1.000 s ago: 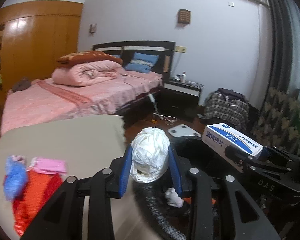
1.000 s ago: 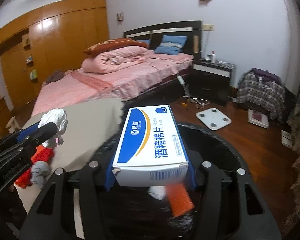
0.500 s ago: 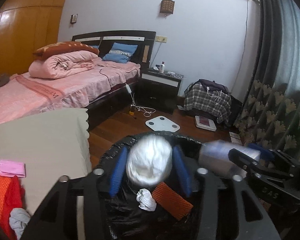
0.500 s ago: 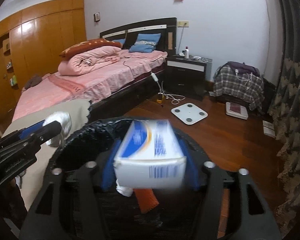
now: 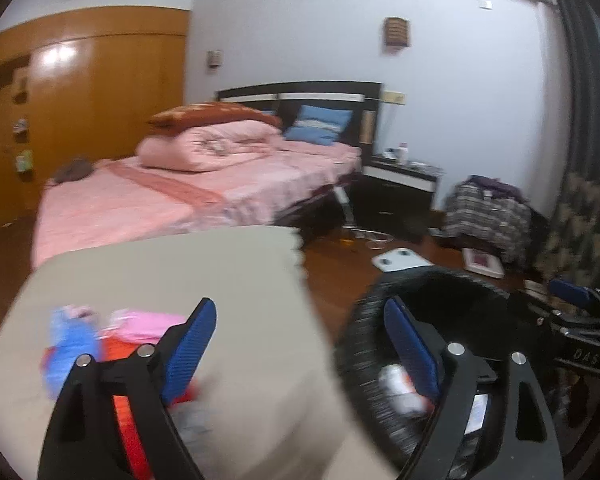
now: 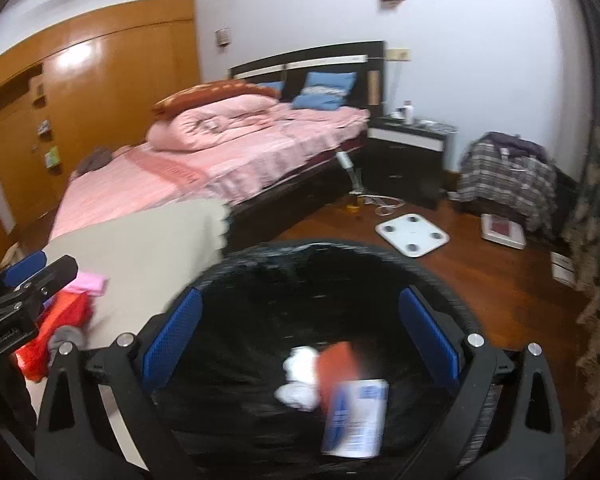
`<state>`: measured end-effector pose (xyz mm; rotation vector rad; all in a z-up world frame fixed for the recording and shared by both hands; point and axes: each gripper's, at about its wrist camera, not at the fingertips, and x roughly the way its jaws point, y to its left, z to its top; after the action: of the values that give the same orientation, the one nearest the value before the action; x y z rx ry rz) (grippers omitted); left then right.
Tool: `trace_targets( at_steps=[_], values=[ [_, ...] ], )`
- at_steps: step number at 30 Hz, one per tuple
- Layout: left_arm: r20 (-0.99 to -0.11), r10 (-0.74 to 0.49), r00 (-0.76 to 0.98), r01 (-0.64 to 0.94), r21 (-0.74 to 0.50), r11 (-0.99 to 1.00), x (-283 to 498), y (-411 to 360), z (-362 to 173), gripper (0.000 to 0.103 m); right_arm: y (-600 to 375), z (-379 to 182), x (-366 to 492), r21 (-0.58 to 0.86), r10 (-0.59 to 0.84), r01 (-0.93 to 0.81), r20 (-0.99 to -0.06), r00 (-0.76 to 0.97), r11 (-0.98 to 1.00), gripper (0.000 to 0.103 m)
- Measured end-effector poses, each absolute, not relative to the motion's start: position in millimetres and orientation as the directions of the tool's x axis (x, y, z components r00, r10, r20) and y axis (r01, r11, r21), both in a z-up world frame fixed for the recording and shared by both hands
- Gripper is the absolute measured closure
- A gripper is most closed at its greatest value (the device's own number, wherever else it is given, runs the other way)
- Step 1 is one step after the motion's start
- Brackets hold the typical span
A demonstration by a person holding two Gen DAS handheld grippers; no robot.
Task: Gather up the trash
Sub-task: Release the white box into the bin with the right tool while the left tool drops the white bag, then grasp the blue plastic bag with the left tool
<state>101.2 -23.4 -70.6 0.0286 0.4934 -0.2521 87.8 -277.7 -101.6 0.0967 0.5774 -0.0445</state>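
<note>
Both my tools have just been opening: my right tool (image 6: 300, 336) stands wide over the bin (image 6: 440, 276), with the box (image 6: 356, 420) lying inside; my left tool (image 5: 300, 344) is wide and empty.

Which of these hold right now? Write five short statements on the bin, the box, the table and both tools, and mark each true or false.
1. The blue and white box lies inside the black-lined bin. True.
2. The right tool is shut on the box. False: its jaws have just been opening and stand wide, with the box below them in the bin.
3. The left tool holds a white wad. False: nothing is between its open jaws.
4. Red and pink items lie on the beige table. True.
5. The bin stands on the bed. False: it stands beside the table.
</note>
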Motion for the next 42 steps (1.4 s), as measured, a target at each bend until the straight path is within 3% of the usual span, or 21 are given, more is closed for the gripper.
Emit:
trace_targets(
  at_steps=[9,15,33,37,42],
  values=[
    [-0.489,0.010,0.872,0.003,0.025,1.000,87,81,-82,0.018,-176,-102,119,0.082,0.165,-0.144,-0.552,0.817,0.986,0.007],
    [-0.515,0.097,0.852,-0.105,0.014,0.994,104,138,-98,0.022,-127,-102,138,0.075,0.228,-0.225,-0.554,0.801,0.971,0.007],
    [-0.641,0.072,0.764,-0.126,-0.039,0.991,158,170,-153,0.027,-81,-124,168,0.047,0.241,-0.268,-0.600,0.762,0.962,0.007],
    [-0.656,0.034,0.754,-0.096,-0.059,0.994,160,169,-157,0.046,-81,-128,169,0.046,0.241,-0.269,-0.607,0.757,0.962,0.007],
    [-0.624,0.028,0.781,-0.091,-0.070,0.993,152,169,-150,0.050,-79,-129,167,0.042,0.244,-0.276,-0.607,0.756,0.960,0.007]
  ],
)
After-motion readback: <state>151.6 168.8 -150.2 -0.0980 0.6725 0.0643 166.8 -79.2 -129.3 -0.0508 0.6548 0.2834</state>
